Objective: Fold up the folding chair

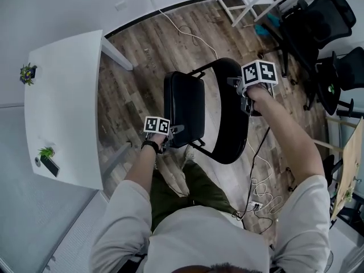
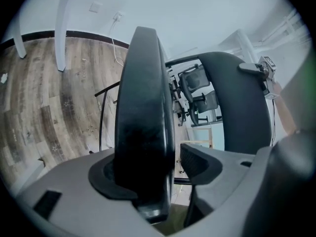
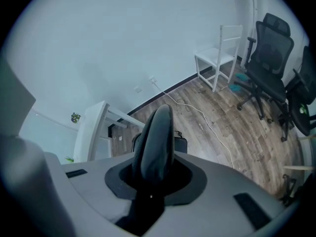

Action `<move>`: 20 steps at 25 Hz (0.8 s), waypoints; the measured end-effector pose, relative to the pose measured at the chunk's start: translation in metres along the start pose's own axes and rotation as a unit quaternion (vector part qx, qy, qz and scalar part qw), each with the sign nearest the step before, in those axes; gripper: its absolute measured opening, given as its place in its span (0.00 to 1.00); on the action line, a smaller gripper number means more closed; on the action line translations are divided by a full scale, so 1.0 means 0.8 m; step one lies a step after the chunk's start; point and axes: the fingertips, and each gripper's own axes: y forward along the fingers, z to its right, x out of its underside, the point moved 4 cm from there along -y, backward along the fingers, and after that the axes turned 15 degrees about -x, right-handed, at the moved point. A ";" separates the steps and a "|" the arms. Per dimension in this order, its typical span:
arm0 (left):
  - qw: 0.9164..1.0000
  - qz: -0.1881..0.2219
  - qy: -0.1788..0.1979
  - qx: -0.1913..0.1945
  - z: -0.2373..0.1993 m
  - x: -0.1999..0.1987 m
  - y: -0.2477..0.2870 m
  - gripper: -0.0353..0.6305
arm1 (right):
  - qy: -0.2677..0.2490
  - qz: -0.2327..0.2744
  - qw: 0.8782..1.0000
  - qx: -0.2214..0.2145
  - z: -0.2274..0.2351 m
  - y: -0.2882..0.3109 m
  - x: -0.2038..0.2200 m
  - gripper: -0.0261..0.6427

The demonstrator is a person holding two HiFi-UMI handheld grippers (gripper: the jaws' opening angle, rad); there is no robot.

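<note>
The black folding chair [image 1: 205, 110] stands on the wood floor [image 1: 142, 44], its seat [image 2: 143, 107] tipped up. The right gripper [image 3: 155, 174] has its jaws clamped on the backrest [image 3: 157, 142]. The left gripper [image 2: 158, 169] has its jaws open around the seat's edge. Square markers pattern both grippers' cubes.

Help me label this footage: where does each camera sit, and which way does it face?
Head view: on the head, steeply down at the folding chair; arms, legs show.
Left gripper view: along open jaws astride the seat.
Right gripper view: along jaws clamping the backrest.
Shared: both gripper views show the backrest.
</note>
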 end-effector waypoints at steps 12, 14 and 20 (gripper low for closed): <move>1.000 0.007 0.004 -0.006 0.096 -0.003 0.009 0.53 | 0.033 0.008 0.999 -0.008 -0.027 -0.010 -0.001 0.24; 1.000 0.010 0.003 -0.001 0.111 -0.004 0.010 0.53 | 0.041 0.011 0.999 -0.013 -0.035 -0.009 -0.002 0.26; 1.000 0.009 0.005 0.015 0.154 -0.005 0.016 0.54 | 0.067 0.030 0.997 -0.034 -0.053 -0.009 -0.003 0.31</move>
